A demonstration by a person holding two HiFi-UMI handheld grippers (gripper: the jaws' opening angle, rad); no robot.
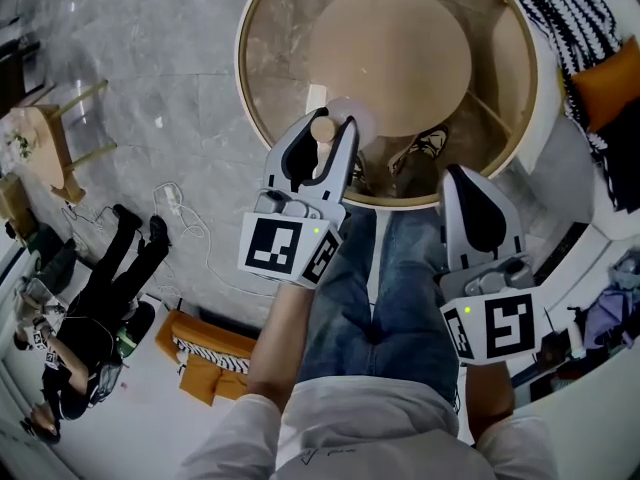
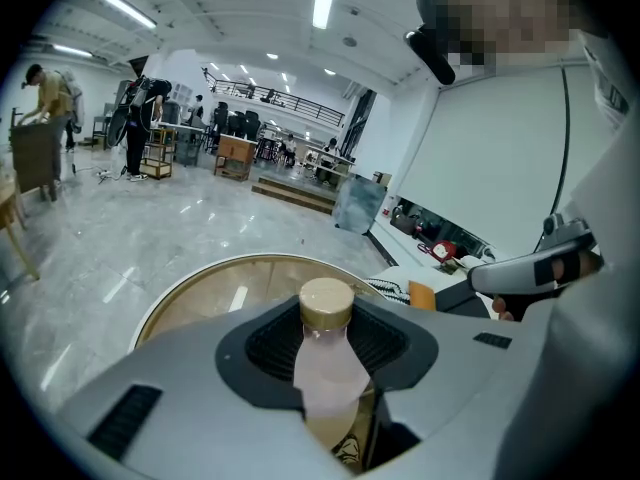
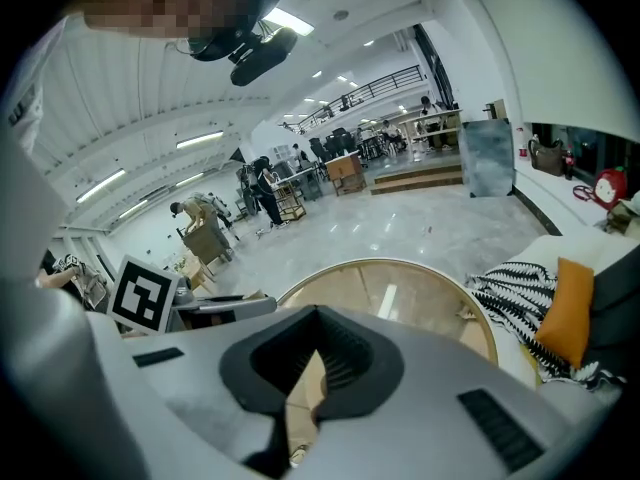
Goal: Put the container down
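Left tool clamped on small container just under its cap, which looks light, rigid, smooth, likely slippery; right tool jaws together, empty.

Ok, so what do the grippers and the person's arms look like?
Both the left gripper and right gripper are light grey shells with black ribbed pads inside. Each carries a cube of black-and-white square markers with a small green light. The person wears a white shirt and blue jeans.
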